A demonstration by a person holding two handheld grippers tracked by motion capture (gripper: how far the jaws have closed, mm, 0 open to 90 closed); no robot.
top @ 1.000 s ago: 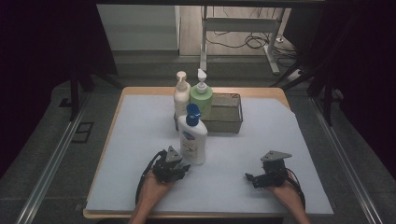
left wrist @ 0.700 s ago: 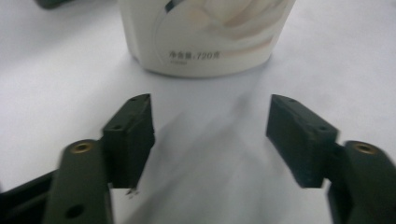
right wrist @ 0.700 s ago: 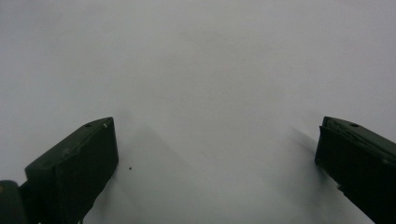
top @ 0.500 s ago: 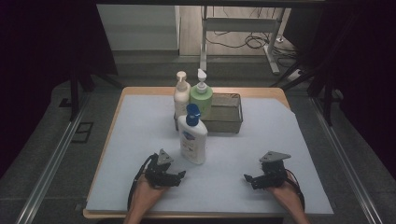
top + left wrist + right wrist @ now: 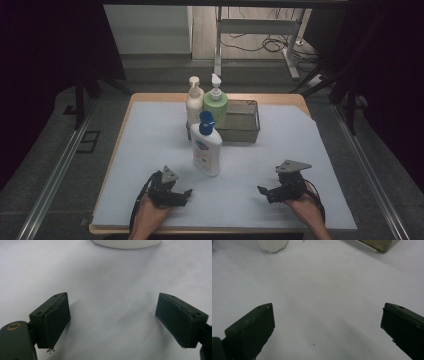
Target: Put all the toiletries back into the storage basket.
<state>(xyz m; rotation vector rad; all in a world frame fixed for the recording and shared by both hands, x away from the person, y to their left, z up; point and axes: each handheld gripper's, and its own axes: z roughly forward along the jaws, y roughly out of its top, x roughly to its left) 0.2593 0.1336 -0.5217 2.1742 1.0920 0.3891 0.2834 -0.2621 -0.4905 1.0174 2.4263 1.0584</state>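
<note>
My left gripper (image 5: 186, 192) backed off the blue-capped bottle (image 5: 206, 150); its jaws have just been opening and now stand wide with nothing between them. The bottle stands just ahead-right of it. Probably light, slick plastic, tippy (tall and narrow): grab mid-body. Right gripper (image 5: 263, 190) wide, empty. Pump bottles (image 5: 215, 100) and wire basket (image 5: 244, 121) crowd behind.

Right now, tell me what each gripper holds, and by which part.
Nothing. The left gripper and the right gripper are open over the bare white mat.
</note>
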